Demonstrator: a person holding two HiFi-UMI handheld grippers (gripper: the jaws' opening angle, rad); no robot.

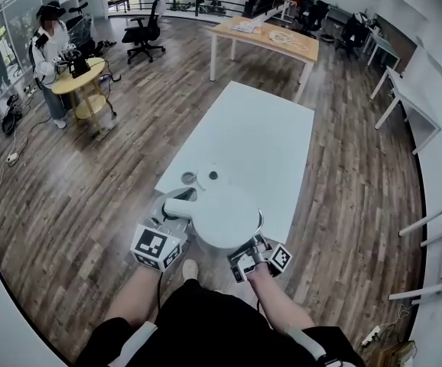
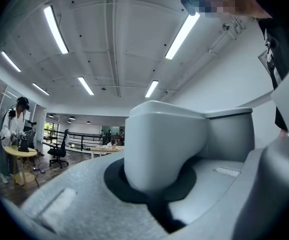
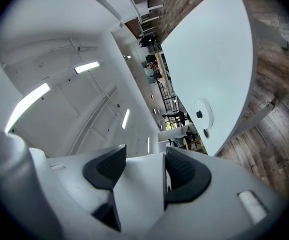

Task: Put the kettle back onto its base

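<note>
The white kettle (image 1: 225, 219) hangs over the near end of the white table (image 1: 267, 136), held from both sides. My left gripper (image 1: 173, 222) is shut on its handle (image 2: 167, 139), which fills the gap between the jaws (image 2: 157, 186). From the right, my right gripper (image 1: 256, 243) is shut on a white part of the kettle (image 3: 140, 181), with both dark pads (image 3: 182, 176) pressed on it. The round white base (image 1: 209, 176) with a dark centre lies on the table just beyond the kettle; in the right gripper view the base (image 3: 203, 114) shows near the table's end.
A small grey round thing (image 1: 188, 178) lies beside the base. A person (image 1: 50, 48) stands at a round yellow table (image 1: 79, 79) at the far left. An office chair (image 1: 146, 30), a wooden table (image 1: 263, 37) and white desks (image 1: 408, 90) stand further off.
</note>
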